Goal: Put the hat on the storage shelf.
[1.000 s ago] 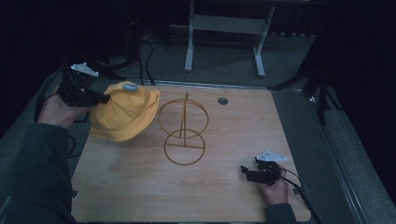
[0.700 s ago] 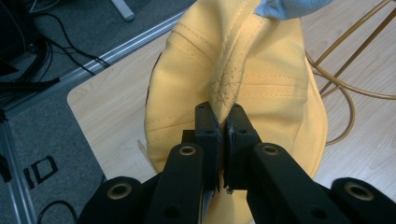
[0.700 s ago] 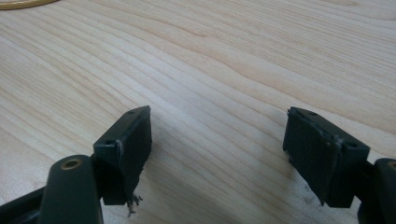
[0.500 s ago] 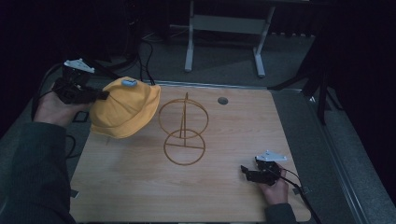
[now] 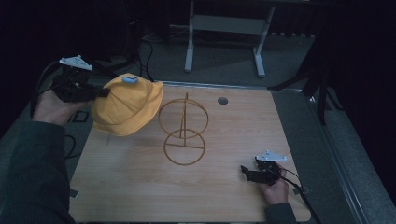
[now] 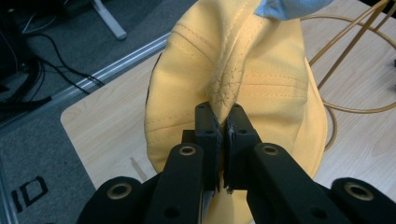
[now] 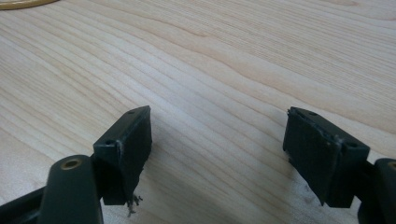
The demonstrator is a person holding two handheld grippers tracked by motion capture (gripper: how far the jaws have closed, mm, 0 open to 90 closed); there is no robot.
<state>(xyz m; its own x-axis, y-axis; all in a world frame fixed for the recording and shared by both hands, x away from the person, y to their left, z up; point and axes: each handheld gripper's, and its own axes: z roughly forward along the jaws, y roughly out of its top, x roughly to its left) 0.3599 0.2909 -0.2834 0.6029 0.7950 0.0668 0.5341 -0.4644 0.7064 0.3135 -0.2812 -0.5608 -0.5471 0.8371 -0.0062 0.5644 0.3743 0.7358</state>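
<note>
One yellow hat [image 5: 125,105] hangs at the upper left of the high view, off the table [image 5: 140,186], pinched in your left hand-held gripper [image 6: 220,128]. One wire stand [image 5: 183,130] sits mid-frame beside it. Your right hand-held gripper [image 7: 217,135] rests wide, lower right.

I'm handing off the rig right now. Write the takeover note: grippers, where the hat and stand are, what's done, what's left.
Left gripper: jaws shut on a fold of the yellow hat, held lifted above the table's left rear corner, beside the stand.
Right gripper: jaws open, holding nothing, low over the wooden table near the front right.
Gold wire stand: upright mid-table, nothing on it; the hat seems not to touch it.
Done: hat picked up.
Left, probably: carry the hat over the stand's top ring, lower it on, then release. The right gripper is free to steady the stand's base if it tips.
</note>
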